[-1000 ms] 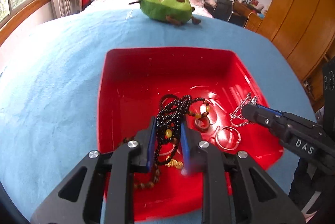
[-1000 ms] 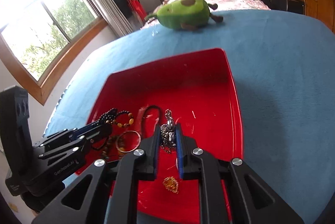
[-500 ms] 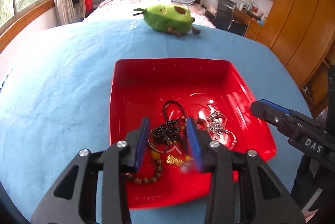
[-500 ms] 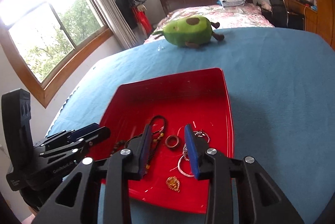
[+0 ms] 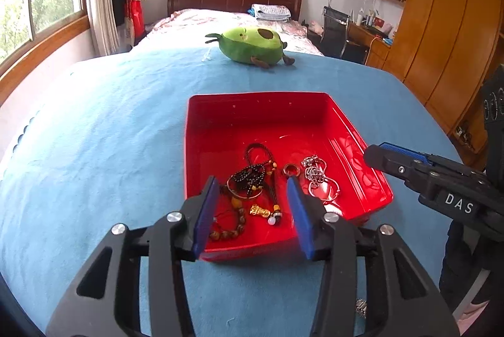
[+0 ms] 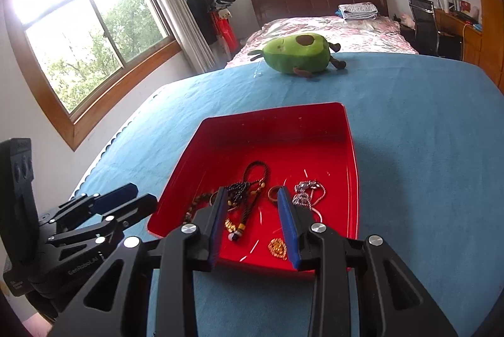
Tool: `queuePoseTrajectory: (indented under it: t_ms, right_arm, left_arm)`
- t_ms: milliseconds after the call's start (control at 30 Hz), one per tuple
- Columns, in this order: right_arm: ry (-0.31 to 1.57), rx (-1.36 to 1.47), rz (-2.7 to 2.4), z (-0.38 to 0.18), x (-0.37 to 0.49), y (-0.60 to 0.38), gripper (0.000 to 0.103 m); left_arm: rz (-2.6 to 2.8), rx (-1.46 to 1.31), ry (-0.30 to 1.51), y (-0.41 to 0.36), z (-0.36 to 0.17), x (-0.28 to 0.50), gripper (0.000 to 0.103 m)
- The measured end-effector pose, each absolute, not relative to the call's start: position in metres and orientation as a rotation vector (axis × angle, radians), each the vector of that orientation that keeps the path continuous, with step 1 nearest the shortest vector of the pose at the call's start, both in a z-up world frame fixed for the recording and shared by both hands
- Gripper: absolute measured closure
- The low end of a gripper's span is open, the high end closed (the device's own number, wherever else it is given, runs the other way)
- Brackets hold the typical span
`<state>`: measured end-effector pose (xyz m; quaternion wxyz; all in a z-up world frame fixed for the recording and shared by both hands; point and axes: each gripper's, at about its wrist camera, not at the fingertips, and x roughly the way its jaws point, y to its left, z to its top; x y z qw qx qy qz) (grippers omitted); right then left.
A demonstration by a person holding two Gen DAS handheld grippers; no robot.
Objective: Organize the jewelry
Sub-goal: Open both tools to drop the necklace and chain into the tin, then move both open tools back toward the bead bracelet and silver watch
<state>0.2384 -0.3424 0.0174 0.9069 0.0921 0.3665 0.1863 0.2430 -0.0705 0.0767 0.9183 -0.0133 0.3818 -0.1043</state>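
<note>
Both released: left gripper (image 5: 253, 204), just widened, and right gripper (image 6: 252, 222) empty above shiny red plastic tray (image 5: 261, 107), jewelry heaped inside, sorting seemingly remaining.

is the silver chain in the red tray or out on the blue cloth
In the tray: the silver chain lies piled on the red tray floor, right of the small ring.

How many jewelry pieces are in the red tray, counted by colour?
In the red plastic tray:
Black bead and cord pieces: 2
Brown bead bracelet: 1
Brown ring: 1
Gold pendant: 1
Silver chain: 1
Silver bangles: 2
Total: 8
</note>
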Motion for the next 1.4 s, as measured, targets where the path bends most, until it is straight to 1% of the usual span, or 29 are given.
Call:
queuePoseTrajectory:
  t_ms: [200, 400, 500, 567, 667, 767, 867, 1167, 1400]
  right_arm:
    - [0.765, 0.179, 0.39, 0.015, 0.227, -0.339, 0.069]
    - [0.782, 0.178, 0.386, 0.011, 0.217, -0.337, 0.069]
    - [0.784, 0.179, 0.383, 0.009, 0.21, -0.336, 0.069]
    - [0.784, 0.178, 0.381, 0.008, 0.204, -0.337, 0.069]
    - [0.776, 0.181, 0.381, 0.006, 0.191, -0.339, 0.063]
    - [0.777, 0.198, 0.386, 0.0, 0.175, -0.343, 0.061]
    - [0.803, 0.211, 0.406, -0.01, 0.157, -0.347, 0.06]
    - [0.954, 0.192, 0.416, -0.053, 0.106, -0.358, 0.06]
    - [0.992, 0.183, 0.42, -0.066, 0.091, -0.363, 0.06]
  left_arm:
    - [-0.217, -0.017, 0.768, -0.067, 0.081, 0.22, 0.053]
    - [-0.226, -0.012, 0.753, -0.067, 0.083, 0.203, 0.045]
    - [-0.234, -0.012, 0.748, -0.068, 0.083, 0.195, 0.038]
    - [-0.232, -0.016, 0.739, -0.066, 0.083, 0.189, 0.029]
    - [-0.237, -0.029, 0.734, -0.062, 0.08, 0.182, 0.021]
    - [-0.238, -0.039, 0.738, -0.055, 0.074, 0.171, 0.016]
    - [-0.223, -0.024, 0.762, -0.046, 0.062, 0.161, 0.015]
    - [-0.243, 0.02, 0.957, -0.031, 0.006, 0.138, 0.015]
    - [-0.23, 0.028, 1.002, -0.026, -0.014, 0.122, 0.015]
